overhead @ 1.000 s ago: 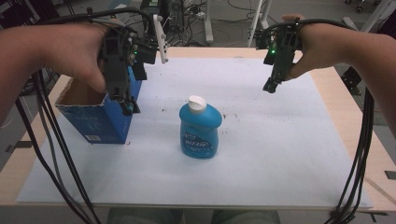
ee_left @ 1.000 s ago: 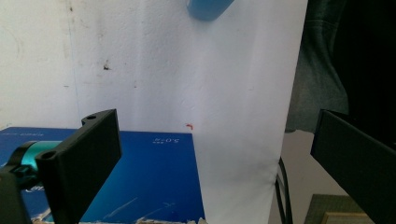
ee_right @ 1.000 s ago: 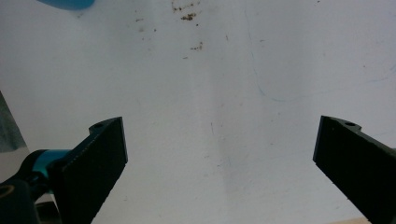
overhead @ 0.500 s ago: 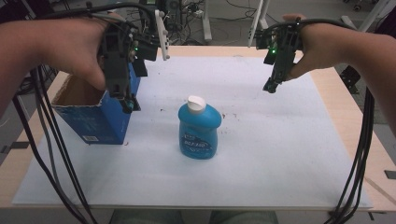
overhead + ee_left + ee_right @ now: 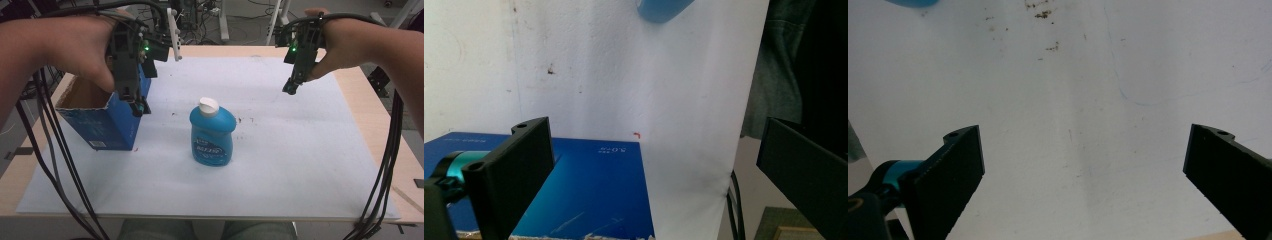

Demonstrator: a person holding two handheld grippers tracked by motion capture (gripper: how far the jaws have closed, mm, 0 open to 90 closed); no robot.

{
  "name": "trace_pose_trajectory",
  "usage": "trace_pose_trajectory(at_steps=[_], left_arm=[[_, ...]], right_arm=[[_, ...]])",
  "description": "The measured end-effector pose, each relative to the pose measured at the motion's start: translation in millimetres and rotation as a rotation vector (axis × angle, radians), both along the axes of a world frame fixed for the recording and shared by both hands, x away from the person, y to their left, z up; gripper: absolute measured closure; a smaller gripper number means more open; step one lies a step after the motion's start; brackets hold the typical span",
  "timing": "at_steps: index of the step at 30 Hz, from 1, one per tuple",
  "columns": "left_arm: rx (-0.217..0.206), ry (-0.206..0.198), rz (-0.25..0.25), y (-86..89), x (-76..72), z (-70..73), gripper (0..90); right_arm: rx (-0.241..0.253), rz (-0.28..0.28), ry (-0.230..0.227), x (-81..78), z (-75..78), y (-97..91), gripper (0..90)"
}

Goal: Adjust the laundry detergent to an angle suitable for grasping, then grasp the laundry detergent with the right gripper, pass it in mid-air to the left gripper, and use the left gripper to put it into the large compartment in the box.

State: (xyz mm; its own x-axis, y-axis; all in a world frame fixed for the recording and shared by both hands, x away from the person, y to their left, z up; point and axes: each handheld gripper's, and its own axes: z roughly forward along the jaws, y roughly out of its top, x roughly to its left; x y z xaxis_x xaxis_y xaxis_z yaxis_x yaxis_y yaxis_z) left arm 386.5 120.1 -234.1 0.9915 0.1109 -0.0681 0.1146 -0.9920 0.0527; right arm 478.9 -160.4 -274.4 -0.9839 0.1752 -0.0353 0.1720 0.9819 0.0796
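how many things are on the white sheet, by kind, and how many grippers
bottles: 1, the blue bottle with a white cap
boxes: 1, the open blue box
grippers: 2, the left gripper and the right gripper, both with jaws apart
total: 4

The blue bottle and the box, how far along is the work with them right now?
Nothing looks done yet: the blue bottle stands upright on the white sheet, apart from the open blue box and both tools. In hand: the left tool hovers open at the box's right edge, holding nothing; the right tool hangs open above bare sheet. Left, probably: grasping the bottle and getting it into the box.
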Motion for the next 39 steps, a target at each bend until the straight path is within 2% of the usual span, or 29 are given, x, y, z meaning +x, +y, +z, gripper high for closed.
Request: trace_pose_trajectory(at_steps=[4, 10, 17, 25, 27, 36, 39], left_arm=[[-0.006, 0.000, -0.004, -2.0, 0.8, 0.4, 1.8], [0.007, 0.000, -0.009, -3.4, 1.5, -0.6, 1.8], [0.002, -0.005, -0.008, -1.7, -0.3, 0.3, 1.8], [0.007, -0.008, -0.025, -2.4, -1.3, -0.3, 1.8], [0.004, -0.009, -0.024, -2.4, -1.5, -0.4, 1.8], [0.002, -0.008, -0.027, -1.5, -2.2, -0.3, 1.8], [0.002, -0.005, -0.028, -1.6, -2.3, -0.4, 1.8]], right_arm=[[0.007, -0.001, -0.007, -2.5, 2.2, -1.7, 1.9], [0.011, -0.014, -0.006, -4.0, 2.8, -7.9, 1.9], [0.046, -0.017, -0.006, -11.2, -1.9, -12.5, 1.9], [0.122, -0.008, 0.012, -36.6, -8.2, -14.1, 1.9], [0.158, -0.004, 0.024, -46.7, -11.1, -13.4, 1.9], [0.253, 0.013, 0.053, -70.2, -28.0, -11.2, 1.9], [0.306, 0.023, 0.057, -76.7, -34.5, -9.6, 1.9]])
